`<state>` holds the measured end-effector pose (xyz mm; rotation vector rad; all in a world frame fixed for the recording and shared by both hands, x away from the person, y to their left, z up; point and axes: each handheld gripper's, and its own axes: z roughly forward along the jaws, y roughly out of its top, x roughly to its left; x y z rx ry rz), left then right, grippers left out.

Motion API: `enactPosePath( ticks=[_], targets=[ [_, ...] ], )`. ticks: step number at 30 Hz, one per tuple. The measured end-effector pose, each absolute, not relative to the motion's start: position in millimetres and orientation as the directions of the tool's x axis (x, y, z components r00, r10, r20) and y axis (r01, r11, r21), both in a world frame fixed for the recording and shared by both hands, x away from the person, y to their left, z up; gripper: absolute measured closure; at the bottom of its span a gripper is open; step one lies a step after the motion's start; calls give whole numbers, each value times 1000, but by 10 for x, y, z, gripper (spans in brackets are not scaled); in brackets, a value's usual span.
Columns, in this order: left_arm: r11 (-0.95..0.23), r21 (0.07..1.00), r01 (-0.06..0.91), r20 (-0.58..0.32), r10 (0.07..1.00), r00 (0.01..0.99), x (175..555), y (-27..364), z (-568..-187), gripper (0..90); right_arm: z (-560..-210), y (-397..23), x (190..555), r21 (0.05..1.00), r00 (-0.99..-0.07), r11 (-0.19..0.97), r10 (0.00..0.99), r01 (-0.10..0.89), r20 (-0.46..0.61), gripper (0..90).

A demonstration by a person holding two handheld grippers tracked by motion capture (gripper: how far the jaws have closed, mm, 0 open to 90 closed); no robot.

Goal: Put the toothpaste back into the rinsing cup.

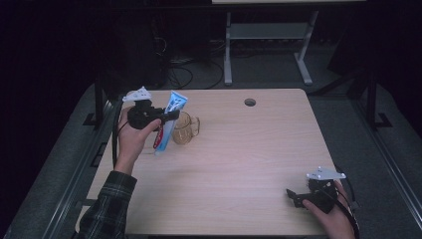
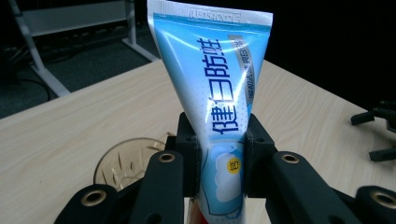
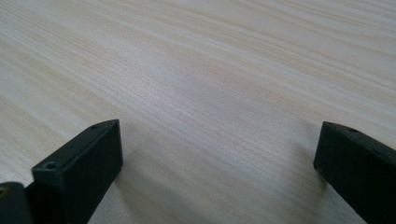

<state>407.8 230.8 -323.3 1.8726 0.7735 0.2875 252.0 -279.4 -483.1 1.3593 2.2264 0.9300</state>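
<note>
A blue and white toothpaste tube (image 1: 170,119) with a red cap end stands nearly upright at the table's left, crimped end up. My left gripper (image 1: 164,117) is shut on its middle; in the left gripper view both black pads press the tube (image 2: 219,116) from either side, the gripper (image 2: 220,154) pointing across the table. Right beside the tube sits an amber glass mug (image 1: 185,128) with a handle, its rim (image 2: 123,161) seen below the jaws. My right gripper (image 1: 297,198) rests low near the front right corner, its jaws (image 3: 219,163) wide open over bare wood.
The light wooden table (image 1: 239,164) has a round cable hole (image 1: 250,102) near its far edge. Behind it stands a grey desk frame (image 1: 268,45) on a dark floor. Metal rails run along both sides of the table.
</note>
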Motion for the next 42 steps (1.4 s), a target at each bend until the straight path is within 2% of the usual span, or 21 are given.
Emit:
enactPosePath(
  ticks=[42],
  targets=[
    [-193, 925, 326, -118, 670, 733, 4669, 2230, -2964, 723, -4831, -2796, 2524, 700, -472, 321, 881, 638, 26, 5]
  ],
)
